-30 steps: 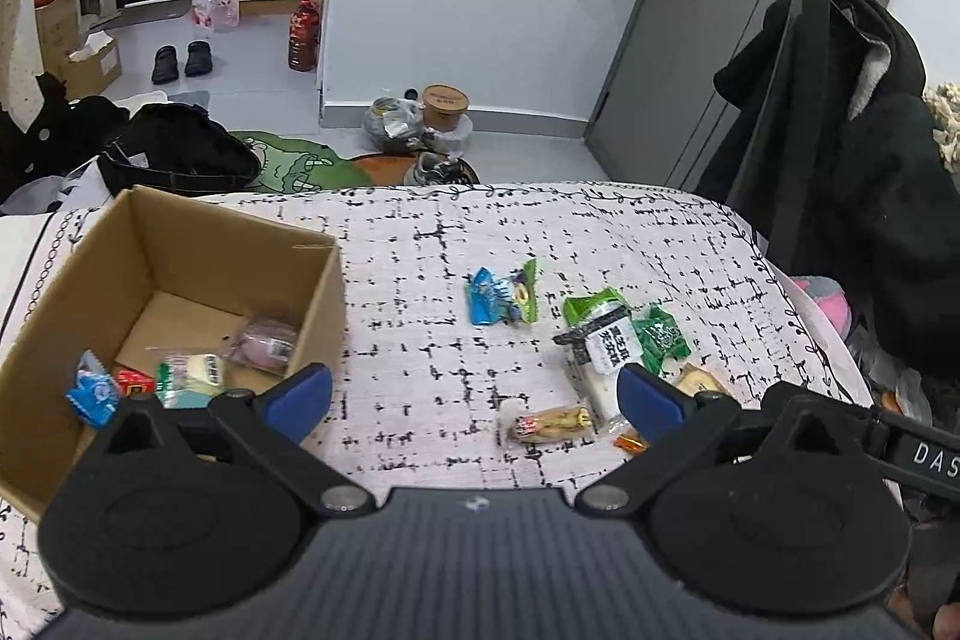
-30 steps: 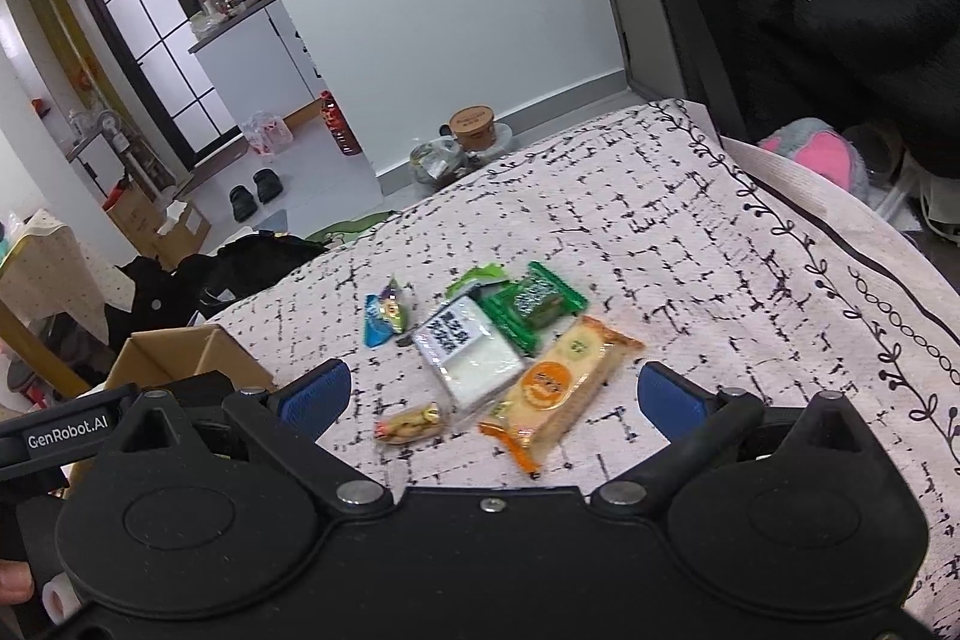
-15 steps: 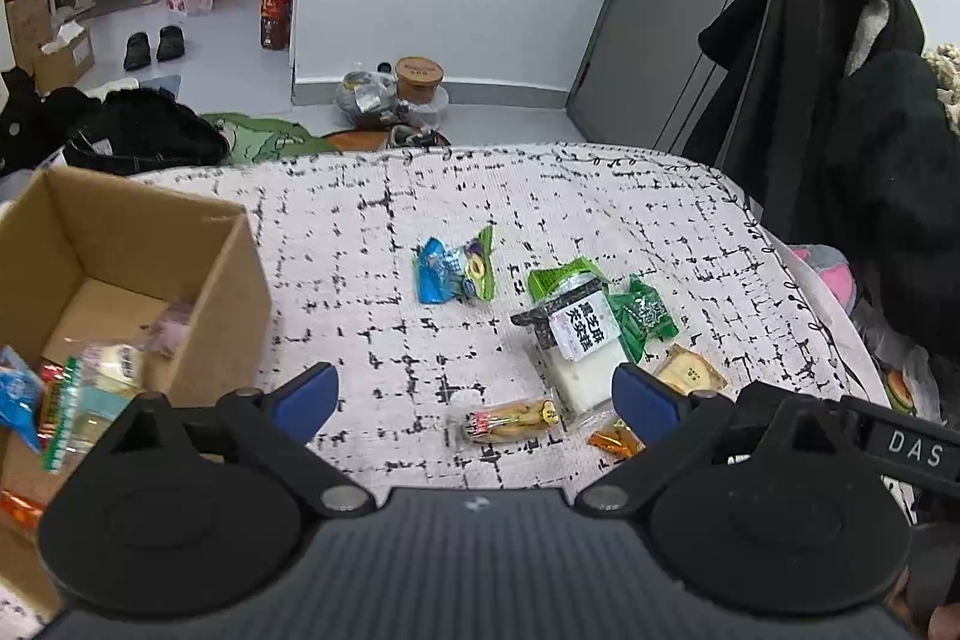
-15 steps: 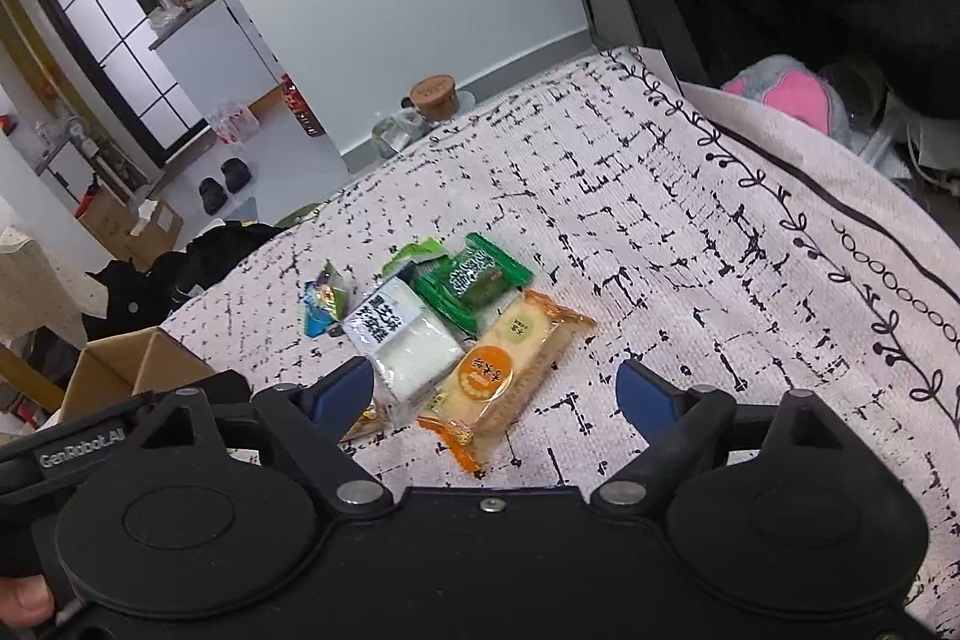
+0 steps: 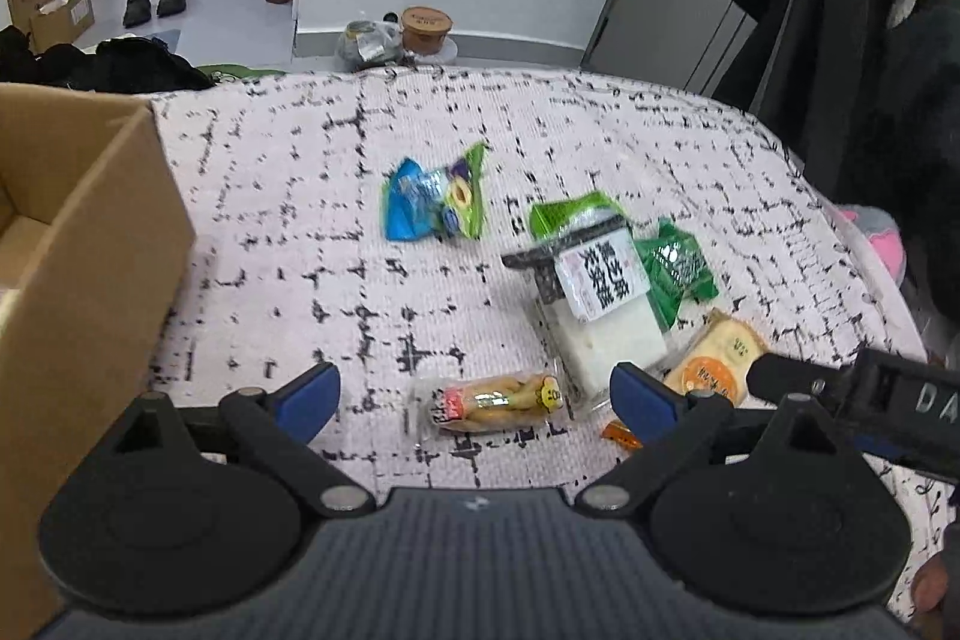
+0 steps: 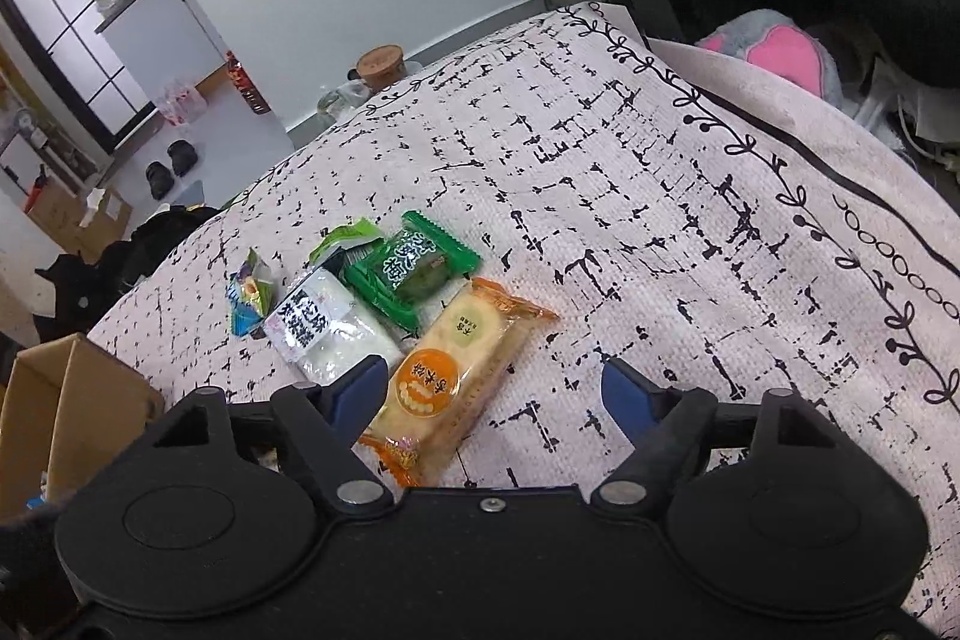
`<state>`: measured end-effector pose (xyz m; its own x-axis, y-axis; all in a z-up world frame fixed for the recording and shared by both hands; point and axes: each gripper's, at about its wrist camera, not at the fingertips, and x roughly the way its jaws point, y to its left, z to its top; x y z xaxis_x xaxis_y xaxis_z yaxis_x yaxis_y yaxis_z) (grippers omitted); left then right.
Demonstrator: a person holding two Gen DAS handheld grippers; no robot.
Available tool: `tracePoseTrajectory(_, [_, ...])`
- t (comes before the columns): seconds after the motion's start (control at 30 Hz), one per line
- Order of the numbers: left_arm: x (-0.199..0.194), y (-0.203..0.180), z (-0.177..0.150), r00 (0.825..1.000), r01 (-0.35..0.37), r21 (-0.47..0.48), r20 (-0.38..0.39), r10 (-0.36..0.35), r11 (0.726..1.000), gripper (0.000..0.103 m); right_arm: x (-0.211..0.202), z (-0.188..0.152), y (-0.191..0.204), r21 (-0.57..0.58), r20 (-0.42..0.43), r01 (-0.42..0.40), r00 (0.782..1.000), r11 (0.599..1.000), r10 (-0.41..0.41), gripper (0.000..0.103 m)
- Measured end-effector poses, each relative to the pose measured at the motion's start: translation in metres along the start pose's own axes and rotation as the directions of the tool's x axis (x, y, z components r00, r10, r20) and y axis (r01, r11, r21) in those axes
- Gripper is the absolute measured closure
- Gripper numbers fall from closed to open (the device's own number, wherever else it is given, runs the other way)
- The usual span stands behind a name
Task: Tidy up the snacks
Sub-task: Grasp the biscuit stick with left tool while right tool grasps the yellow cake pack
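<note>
Because the snacks are lying bunched and overlapping on the patterned cloth [image 6: 690, 196], the right gripper [image 6: 492, 388], its jaws having just been narrowing around the orange biscuit pack [image 6: 456, 370] without yet pressing it, is risking dragging the white packet [image 6: 336, 334] along. Both grippers are angling steeply downward; the left gripper [image 5: 477, 394] is gaping over the small sausage-like snack [image 5: 495, 400], empty, beside the cardboard box [image 5: 78, 244].

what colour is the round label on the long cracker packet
Orange, on the long pale-yellow cracker packet; clearest in the right wrist view.

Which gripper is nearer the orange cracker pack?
Right. The right gripper straddles the orange cracker pack, fingers open; the left gripper straddles the small sausage snack beside it.
</note>
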<state>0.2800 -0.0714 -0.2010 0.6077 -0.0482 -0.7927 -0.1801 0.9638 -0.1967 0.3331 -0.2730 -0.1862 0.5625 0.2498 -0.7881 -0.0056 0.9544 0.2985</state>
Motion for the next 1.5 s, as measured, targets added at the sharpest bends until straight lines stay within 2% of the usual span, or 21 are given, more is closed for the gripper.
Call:
tracePoseTrajectory(0.23, [0.013, -0.003, -0.006, 1.000, -0.001, -0.004, -0.003, 0.001, 1.000, 0.014, 0.013, 0.001, 0.004, 0.028, -0.025, 0.004, 1.000, 1.000, -0.003, 0.025])
tracePoseTrajectory(0.3, [0.012, -0.005, -0.007, 1.000, 0.009, 0.013, 0.005, -0.009, 1.000, 0.028, 0.019, 0.000, 0.006, 0.035, -0.032, 0.004, 0.999, 0.999, -0.003, 0.025])
tracePoseTrajectory(0.4, [0.010, -0.006, -0.008, 1.000, 0.023, 0.024, 0.003, -0.023, 0.999, 0.044, 0.026, -0.002, 0.010, 0.042, -0.042, 0.001, 0.999, 0.999, 0.001, 0.025])
tracePoseTrajectory(0.5, [0.007, -0.003, -0.009, 1.000, 0.019, 0.022, -0.003, -0.019, 1.000, 0.051, 0.032, -0.003, 0.014, 0.047, -0.048, -0.008, 0.999, 0.999, 0.010, 0.025])
tracePoseTrajectory(0.7, [-0.002, 0.007, -0.008, 1.000, 0.020, -0.005, 0.009, -0.020, 1.000, 0.052, 0.038, -0.007, 0.019, 0.041, -0.047, 0.007, 0.999, 0.999, -0.005, 0.024])
tracePoseTrajectory(0.87, [-0.008, 0.010, -0.005, 1.000, 0.012, -0.023, 0.018, -0.011, 1.000, 0.052, 0.043, -0.010, 0.030, -0.019, -0.048, 0.047, 0.998, 0.999, -0.048, 0.024])
tracePoseTrajectory(1.07, [-0.015, 0.009, -0.007, 0.999, 0.009, -0.004, 0.038, -0.009, 1.000, 0.052, 0.042, -0.013, 0.040, -0.099, -0.051, 0.142, 0.988, 0.985, -0.147, 0.046])
tracePoseTrajectory(1.2, [-0.019, 0.013, -0.004, 0.999, 0.014, -0.029, 0.046, -0.013, 0.999, 0.052, 0.037, -0.018, 0.039, -0.147, -0.066, 0.196, 0.976, 0.970, -0.207, 0.067])
tracePoseTrajectory(1.37, [-0.029, 0.017, 0.002, 0.997, 0.037, -0.037, 0.065, -0.035, 0.999, 0.052, 0.027, -0.020, 0.039, -0.179, -0.099, 0.187, 0.973, 0.966, -0.207, 0.069])
tracePoseTrajectory(1.5, [-0.042, 0.024, 0.009, 0.995, 0.051, -0.044, 0.087, -0.047, 0.998, 0.052, 0.010, -0.018, 0.044, -0.189, -0.078, 0.164, 0.980, 0.968, -0.181, 0.069])
